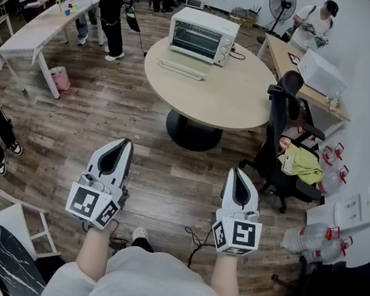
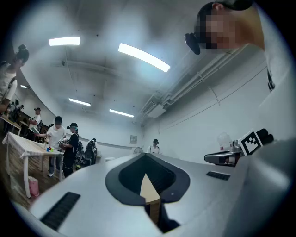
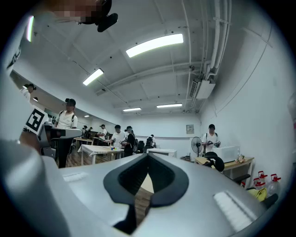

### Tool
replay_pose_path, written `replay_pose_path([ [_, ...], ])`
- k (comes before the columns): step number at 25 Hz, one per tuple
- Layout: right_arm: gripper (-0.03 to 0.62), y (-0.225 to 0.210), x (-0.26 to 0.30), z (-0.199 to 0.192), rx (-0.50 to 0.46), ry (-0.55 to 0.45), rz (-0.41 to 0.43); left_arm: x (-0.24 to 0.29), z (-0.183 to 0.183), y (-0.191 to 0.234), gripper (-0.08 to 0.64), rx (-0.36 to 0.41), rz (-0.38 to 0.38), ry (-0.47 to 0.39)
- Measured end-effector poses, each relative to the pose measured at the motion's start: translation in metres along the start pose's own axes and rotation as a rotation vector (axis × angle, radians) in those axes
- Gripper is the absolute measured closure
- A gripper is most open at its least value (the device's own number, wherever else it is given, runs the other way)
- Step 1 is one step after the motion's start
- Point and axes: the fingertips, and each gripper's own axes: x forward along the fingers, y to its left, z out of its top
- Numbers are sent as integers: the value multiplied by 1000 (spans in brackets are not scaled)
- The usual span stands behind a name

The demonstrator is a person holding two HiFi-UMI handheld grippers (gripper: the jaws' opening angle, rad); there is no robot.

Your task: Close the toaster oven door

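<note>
A white toaster oven point(image 1: 202, 35) stands at the far side of the round wooden table point(image 1: 234, 96), its door point(image 1: 180, 69) folded down flat in front of it. In the right gripper view the toaster oven point(image 3: 162, 152) shows small and far off, just over the jaws. My left gripper point(image 1: 126, 143) and right gripper point(image 1: 236, 172) are held close to my body over the wooden floor, well short of the table. Both point towards it with jaws together and nothing between them. The same shows for the left gripper point(image 2: 147, 162) and right gripper point(image 3: 148, 157) in their own views.
A black office chair point(image 1: 277, 151) with a green cloth point(image 1: 303, 165) stands right of the table. Behind it is a desk with a white box point(image 1: 322, 73). People stand at a long white table point(image 1: 38, 25) at the left. Water bottles point(image 1: 316, 239) line the right wall.
</note>
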Motion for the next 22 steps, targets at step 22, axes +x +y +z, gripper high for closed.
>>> replay_pose_path([
  [22, 581, 25, 64, -2, 9, -42, -49, 39, 1, 70, 554, -5, -46, -45],
])
